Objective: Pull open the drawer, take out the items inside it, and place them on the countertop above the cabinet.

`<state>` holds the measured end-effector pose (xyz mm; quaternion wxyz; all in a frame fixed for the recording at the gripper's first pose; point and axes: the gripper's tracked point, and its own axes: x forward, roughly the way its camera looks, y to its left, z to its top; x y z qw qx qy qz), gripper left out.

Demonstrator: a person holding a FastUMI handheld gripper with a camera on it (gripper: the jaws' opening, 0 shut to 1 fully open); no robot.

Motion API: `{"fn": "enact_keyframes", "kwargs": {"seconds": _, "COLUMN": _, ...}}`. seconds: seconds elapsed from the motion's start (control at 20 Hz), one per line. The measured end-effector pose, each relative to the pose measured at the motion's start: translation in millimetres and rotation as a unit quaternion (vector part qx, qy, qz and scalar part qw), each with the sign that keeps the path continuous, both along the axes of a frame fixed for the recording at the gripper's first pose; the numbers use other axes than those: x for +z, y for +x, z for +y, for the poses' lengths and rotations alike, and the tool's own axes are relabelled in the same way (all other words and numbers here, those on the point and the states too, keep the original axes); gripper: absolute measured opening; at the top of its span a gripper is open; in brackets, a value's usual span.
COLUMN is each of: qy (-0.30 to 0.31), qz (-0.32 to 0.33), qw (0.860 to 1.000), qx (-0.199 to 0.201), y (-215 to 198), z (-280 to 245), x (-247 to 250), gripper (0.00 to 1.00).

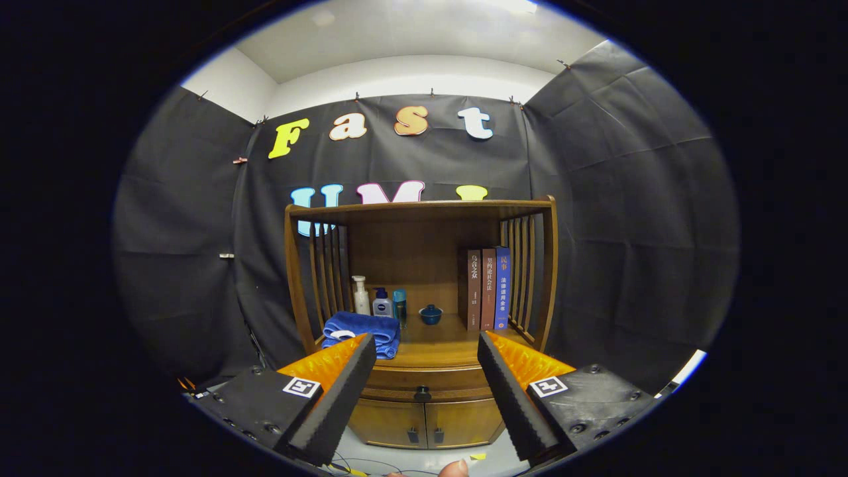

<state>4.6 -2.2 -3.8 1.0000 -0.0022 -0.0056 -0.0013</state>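
A wooden cabinet (424, 278) stands ahead against the booth wall. Its shut drawer (424, 383) has a dark round knob (422, 393) and sits just under the countertop (434, 354). My gripper (424, 344) is open, with nothing between its fingers (344, 391). The knob lies beyond the fingertips, between them and slightly low. The drawer's contents are hidden.
On the countertop lie a folded blue towel (362, 333), three bottles (379, 301), a small blue lidded bowl (430, 314) and three upright books (487, 288). Slatted sides and a top shelf (424, 209) frame the countertop. Two small doors (424, 423) sit below the drawer. A fingertip (454, 469) shows below.
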Motion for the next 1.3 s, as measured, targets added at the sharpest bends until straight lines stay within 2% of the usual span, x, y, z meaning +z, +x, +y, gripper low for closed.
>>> {"fn": "enact_keyframes", "kwargs": {"seconds": 0.25, "qy": -0.008, "qz": -0.022, "qw": 1.0, "qx": 0.003, "y": 7, "z": 0, "x": 7, "gripper": 0.99}}
{"fn": "enact_keyframes", "kwargs": {"seconds": 0.5, "qy": -0.022, "qz": -0.045, "qw": 0.999, "qx": 0.018, "y": 47, "z": 10, "x": 4, "gripper": 0.98}}
{"fn": "enact_keyframes", "kwargs": {"seconds": 0.65, "qy": 0.003, "qz": -0.04, "qw": 0.999, "qx": 0.019, "y": 85, "z": 18, "x": -19, "gripper": 0.98}}
{"fn": "enact_keyframes", "kwargs": {"seconds": 0.8, "qy": -0.002, "qz": -0.03, "qw": 0.999, "qx": 0.017, "y": 117, "z": 20, "x": -50, "gripper": 0.98}}
{"fn": "enact_keyframes", "kwargs": {"seconds": 1.3, "qy": -0.003, "qz": 0.038, "qw": 0.999, "qx": -0.006, "y": 183, "z": 21, "x": -196, "gripper": 0.99}}
